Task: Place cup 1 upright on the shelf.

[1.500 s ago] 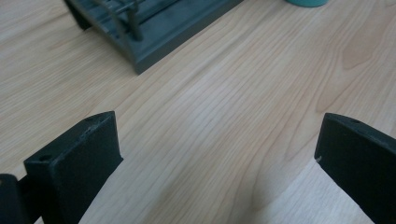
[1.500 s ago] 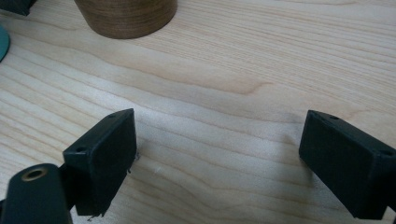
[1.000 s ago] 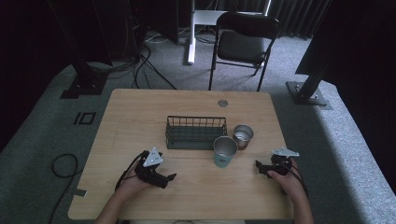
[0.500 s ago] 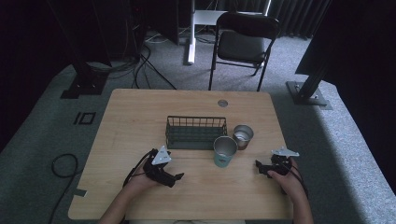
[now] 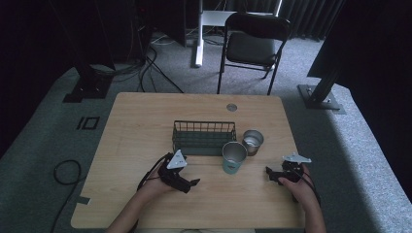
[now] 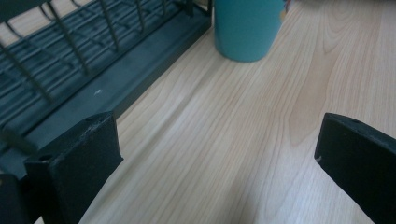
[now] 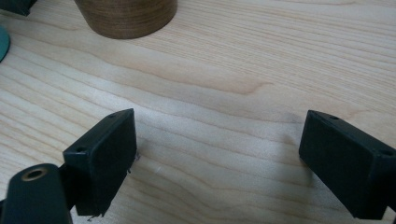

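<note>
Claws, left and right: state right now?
Left claw: open, holding nothing, near the teal cup.
Right claw: open, holding nothing, over bare table.

A studio-like lab or recording room — black curtains [image 5: 384, 58] all around, grey carpet [image 5: 43, 145], loose cables [image 5: 150, 58] on the floor, metal stand bases [image 5: 320, 94], a folding chair [image 5: 252, 46] behind one wooden table [image 5: 145, 121].

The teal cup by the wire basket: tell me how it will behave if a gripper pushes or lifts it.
The teal cup is tall and tapers to a narrower base, so a push near its rim would probably tip it. Its smooth wall may slip between the left gripper fingers. It looks thin-walled and metallic inside, so likely light and stiff.
</note>
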`<act>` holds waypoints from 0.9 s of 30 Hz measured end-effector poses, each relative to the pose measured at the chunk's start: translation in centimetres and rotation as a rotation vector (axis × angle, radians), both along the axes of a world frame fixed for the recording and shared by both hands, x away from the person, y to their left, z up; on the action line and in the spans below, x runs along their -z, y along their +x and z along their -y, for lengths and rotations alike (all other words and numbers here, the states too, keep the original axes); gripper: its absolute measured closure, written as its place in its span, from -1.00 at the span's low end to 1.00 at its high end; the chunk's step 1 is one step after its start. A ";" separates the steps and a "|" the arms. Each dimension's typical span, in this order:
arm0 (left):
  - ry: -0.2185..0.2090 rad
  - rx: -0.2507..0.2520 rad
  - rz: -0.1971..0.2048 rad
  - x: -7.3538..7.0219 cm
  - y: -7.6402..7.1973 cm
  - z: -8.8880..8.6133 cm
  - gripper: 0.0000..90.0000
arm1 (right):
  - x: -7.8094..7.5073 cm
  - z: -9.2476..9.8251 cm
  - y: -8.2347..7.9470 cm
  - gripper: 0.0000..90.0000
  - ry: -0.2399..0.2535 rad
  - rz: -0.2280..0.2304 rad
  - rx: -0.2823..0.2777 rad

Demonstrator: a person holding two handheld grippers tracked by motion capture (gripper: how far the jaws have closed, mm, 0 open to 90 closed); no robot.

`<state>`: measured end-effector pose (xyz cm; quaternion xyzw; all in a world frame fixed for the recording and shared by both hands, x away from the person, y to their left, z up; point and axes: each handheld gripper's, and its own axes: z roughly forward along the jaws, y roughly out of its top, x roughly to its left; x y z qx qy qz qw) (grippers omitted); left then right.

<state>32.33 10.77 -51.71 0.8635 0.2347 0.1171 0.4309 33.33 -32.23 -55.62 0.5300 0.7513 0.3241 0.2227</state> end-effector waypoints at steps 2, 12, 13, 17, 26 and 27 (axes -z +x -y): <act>-0.006 0.002 0.002 0.0 0.1 0.4 -0.98 | 0.0 0.0 0.0 -0.76 -0.001 0.000 0.000; -0.015 0.034 0.006 0.0 0.6 2.4 -0.98 | 0.0 0.0 0.0 -0.76 -0.001 0.000 -0.001; -0.016 0.039 0.008 0.1 0.8 2.8 -0.98 | 0.0 0.0 0.0 -0.76 -0.001 0.000 -0.001; -0.014 0.048 0.009 0.1 1.0 3.3 -0.98 | 0.0 0.0 0.0 -0.76 -0.001 0.000 -0.001; -0.017 0.077 0.006 0.0 1.8 4.9 -0.98 | 0.0 0.0 0.0 -0.76 0.000 0.000 0.000; -0.017 0.077 0.006 0.0 1.8 4.9 -0.98 | 0.0 0.0 0.0 -0.76 0.000 0.000 0.000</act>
